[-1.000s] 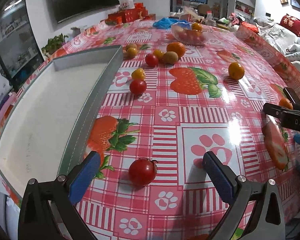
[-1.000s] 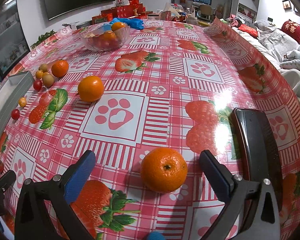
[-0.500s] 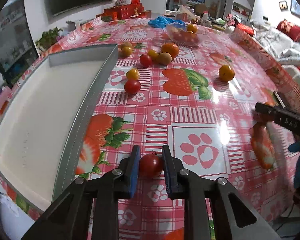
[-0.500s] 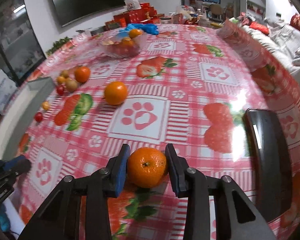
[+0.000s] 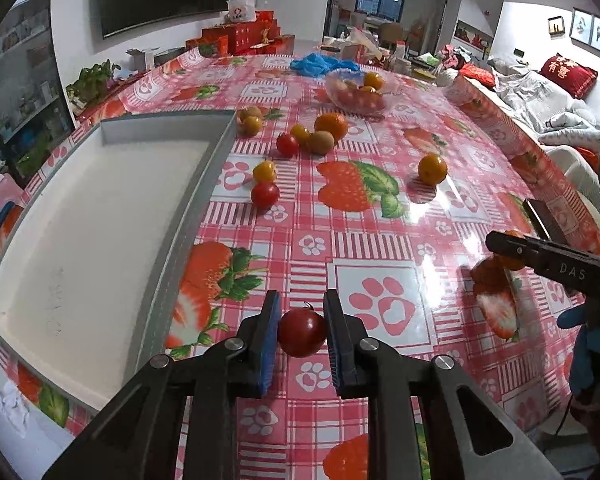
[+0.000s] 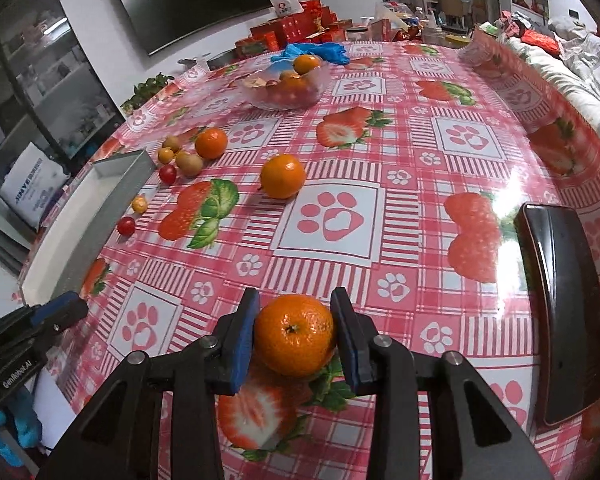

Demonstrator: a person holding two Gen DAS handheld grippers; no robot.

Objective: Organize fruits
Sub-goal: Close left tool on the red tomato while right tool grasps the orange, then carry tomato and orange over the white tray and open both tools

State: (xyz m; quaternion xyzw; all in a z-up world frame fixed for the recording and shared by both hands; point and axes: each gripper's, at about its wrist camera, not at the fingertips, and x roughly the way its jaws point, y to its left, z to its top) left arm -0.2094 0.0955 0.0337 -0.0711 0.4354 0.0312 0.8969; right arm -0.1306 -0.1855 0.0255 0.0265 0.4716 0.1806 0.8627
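A: What is being held by the left hand-held gripper (image 5: 302,338)?

B: A red tomato (image 5: 302,337) is being clamped between its blue pads (image 5: 269,340); the jaws are closed on it, just beside the grey tray (image 5: 204,184) with the white floor.

A: And by the right hand-held gripper (image 6: 295,336)?

B: An orange mandarin (image 6: 295,335) is being pinched between its pads (image 6: 242,344), above a printed strawberry on the bench (image 6: 380,240). A black flat object (image 6: 560,312) is lying to the right of it.

A: What is being seen further out?

B: A second mandarin (image 6: 283,176) is sitting alone on the checked cloth. Near the tray's far corner, a cluster of a red cherry tomato (image 6: 167,173), a kiwi (image 6: 189,163), a yellow tomato (image 6: 165,155) and another orange (image 6: 211,143) is being seen. Two small tomatoes, one yellow (image 6: 139,203) and one red (image 6: 126,225), are lying just beside the tray wall. A clear bowl (image 6: 284,88) of fruit is standing farther back, with a blue bag (image 6: 320,52) behind it.
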